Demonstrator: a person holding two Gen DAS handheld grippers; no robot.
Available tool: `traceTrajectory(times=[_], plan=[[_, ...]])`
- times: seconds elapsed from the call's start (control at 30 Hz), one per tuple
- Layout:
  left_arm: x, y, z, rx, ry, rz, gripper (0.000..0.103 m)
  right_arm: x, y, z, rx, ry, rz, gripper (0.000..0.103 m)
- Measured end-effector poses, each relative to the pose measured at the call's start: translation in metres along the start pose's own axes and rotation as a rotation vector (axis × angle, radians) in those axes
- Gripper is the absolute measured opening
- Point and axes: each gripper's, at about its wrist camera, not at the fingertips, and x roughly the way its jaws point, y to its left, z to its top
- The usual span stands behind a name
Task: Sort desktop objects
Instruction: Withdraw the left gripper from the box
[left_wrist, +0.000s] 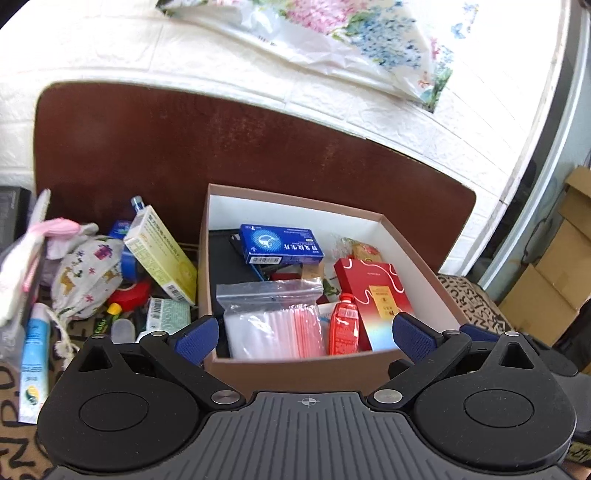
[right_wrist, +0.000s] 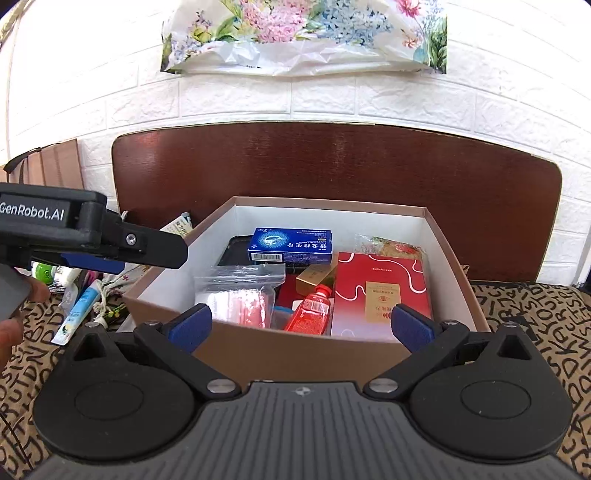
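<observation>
A brown cardboard box (left_wrist: 295, 369) (right_wrist: 295, 350) with white inner walls holds a blue medicine box (left_wrist: 280, 243) (right_wrist: 291, 245), a clear zip bag (left_wrist: 273, 321) (right_wrist: 240, 291), a red tube (left_wrist: 343, 326) (right_wrist: 310, 310) and a red card box (left_wrist: 376, 291) (right_wrist: 384, 288). My left gripper (left_wrist: 306, 338) is open and empty over the box's near edge. My right gripper (right_wrist: 301, 325) is open and empty at the box's near wall. The left gripper also shows from the side in the right wrist view (right_wrist: 122, 251), left of the box.
Left of the box lies a pile: a yellow-green carton (left_wrist: 162, 254), a patterned cloth pouch (left_wrist: 88, 273), a white-blue tube (left_wrist: 35, 362) (right_wrist: 79, 310), a red item (left_wrist: 129, 295). A dark wooden board (left_wrist: 184, 147) (right_wrist: 332, 166) stands behind. Cardboard cartons (left_wrist: 554, 280) stand far right.
</observation>
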Motion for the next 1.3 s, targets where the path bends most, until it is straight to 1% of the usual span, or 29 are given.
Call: traceTrajectory(times=[0.27,0.47,0.53,0.63,0.83,0.97,1.13,1.3], plan=[[-0.035,-0.010,-0.024,0.063,-0.012,0.062,0.103,-0.035,0.011,-0.010,0.007,-0.004,-0.013,0.103],[-0.054,-0.017,-0.048,0.134,0.006,0.149,0.103,-0.063,0.023,-0.024,0.017,-0.005,-0.015,0.103],[-0.060,-0.018,-0.056,0.146,0.012,0.152,0.103,-0.071,0.027,-0.030,0.018,0.001,-0.024,0.103],[-0.071,-0.018,-0.065,0.137,0.012,0.152,0.103,-0.084,0.032,-0.040,0.024,0.012,-0.032,0.103],[-0.094,-0.023,-0.080,0.169,0.004,0.187,0.103,-0.109,0.041,-0.055,0.047,0.019,-0.040,0.103],[-0.107,-0.025,-0.088,0.160,0.010,0.177,0.103,-0.122,0.047,-0.059,0.047,0.018,-0.046,0.103],[-0.118,-0.030,-0.096,0.186,0.012,0.200,0.103,-0.135,0.053,-0.062,0.046,0.014,-0.047,0.103],[-0.124,-0.027,-0.098,0.169,0.023,0.194,0.103,-0.141,0.060,-0.064,0.040,0.015,-0.046,0.103]])
